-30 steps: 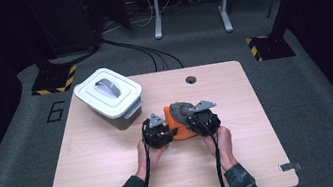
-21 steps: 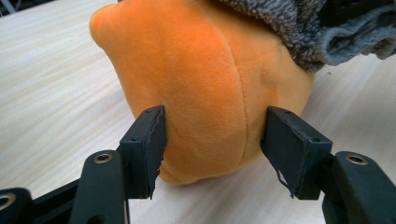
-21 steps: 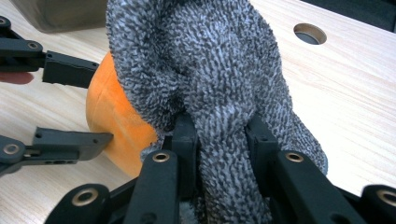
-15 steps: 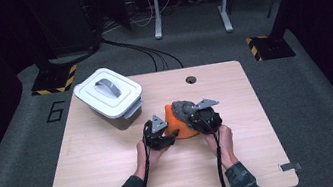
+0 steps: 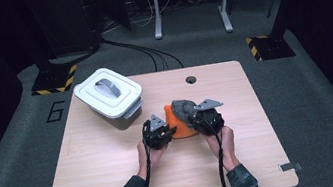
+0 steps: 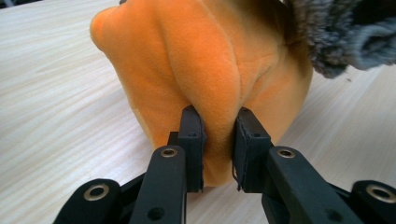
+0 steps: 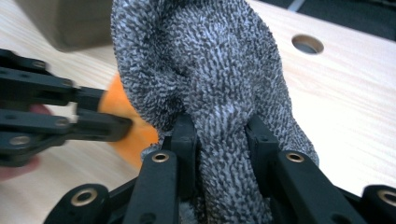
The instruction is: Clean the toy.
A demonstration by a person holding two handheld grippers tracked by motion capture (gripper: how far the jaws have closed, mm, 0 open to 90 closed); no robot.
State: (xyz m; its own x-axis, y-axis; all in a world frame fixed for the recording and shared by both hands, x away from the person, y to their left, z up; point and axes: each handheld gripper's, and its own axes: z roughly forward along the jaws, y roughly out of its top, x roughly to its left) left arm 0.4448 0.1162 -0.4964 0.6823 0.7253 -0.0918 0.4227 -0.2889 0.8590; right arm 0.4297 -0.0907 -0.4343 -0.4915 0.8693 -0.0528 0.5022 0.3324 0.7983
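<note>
while you hold a gripper in each hand near the middle of the table [image 5: 118,182], both claws are pinched onto soft things that sit together there. your left gripper [image 6: 218,140] has its two black jaws drawn narrow on a fold of the orange plush [image 6: 201,60], with the fabric bulging out between the pads. in the left gripper view the plush rests on the pale wood, its lower edge touching the tabletop just ahead of the jaws, and the grey fuzzy cloth [image 6: 336,32] lies against its upper right side. in the high view your left gripper [image 5: 157,131] is pressed against the left side of the orange plush [image 5: 177,124].

your right gripper [image 7: 223,140] is clamped on a thick bunch of the grey fuzzy cloth [image 7: 205,60], which rises above the jaws and fills the gap between them. in the right gripper view the left gripper [image 7: 60,112] comes in from the left with the orange plush [image 7: 126,126] behind its tips. in the high view your right gripper [image 5: 206,117] sits at the right of the plush, with the grey fuzzy cloth [image 5: 184,108] draped over the top of it.

the white lidded box [image 5: 109,96] with a grey handle stands near the far left corner, just beside the plush but apart from it. a round hole [image 5: 190,79] sits near the far edge of the table.
</note>
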